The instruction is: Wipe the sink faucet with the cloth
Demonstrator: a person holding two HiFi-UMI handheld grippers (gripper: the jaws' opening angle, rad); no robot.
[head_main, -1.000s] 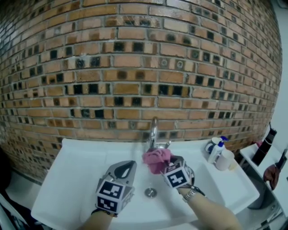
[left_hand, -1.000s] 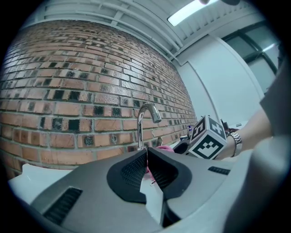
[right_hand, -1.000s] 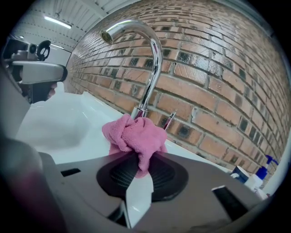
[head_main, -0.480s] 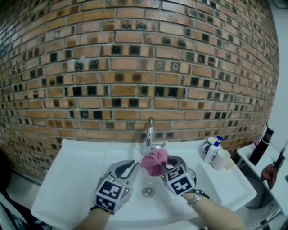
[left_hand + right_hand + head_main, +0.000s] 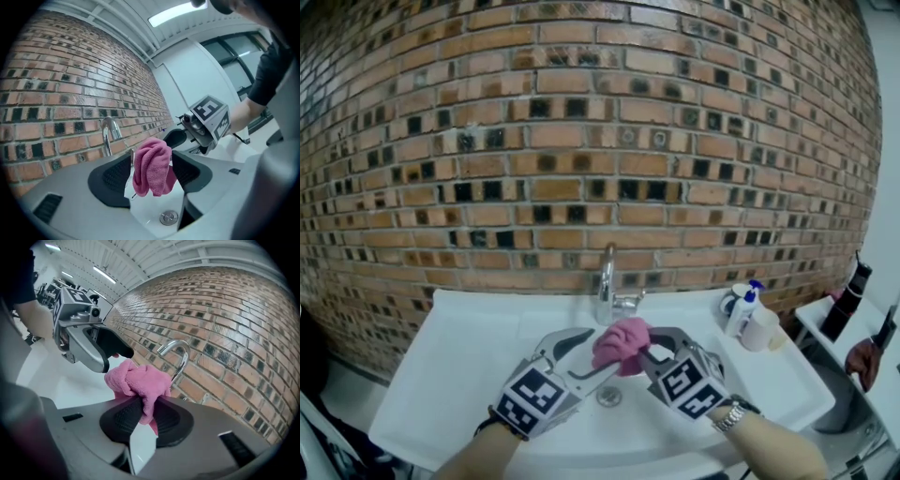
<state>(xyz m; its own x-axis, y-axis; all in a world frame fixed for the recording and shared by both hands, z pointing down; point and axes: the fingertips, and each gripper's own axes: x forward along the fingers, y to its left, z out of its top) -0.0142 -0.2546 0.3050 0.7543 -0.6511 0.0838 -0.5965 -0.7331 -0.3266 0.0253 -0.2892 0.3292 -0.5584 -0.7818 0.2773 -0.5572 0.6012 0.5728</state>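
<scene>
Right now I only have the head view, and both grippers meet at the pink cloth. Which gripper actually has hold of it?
Observer: The right gripper view shows the right gripper shut on the pink cloth, with a fold pinched between its pads.
Operator: And the left one?
Observer: The left gripper view shows the left gripper open. Its jaws have just been opening and stand wide apart, with the cloth hanging between them unpressed.
Operator: Is the cloth on the faucet?
Observer: No. The left gripper view shows a gap between the cloth and the faucet spout.
</scene>
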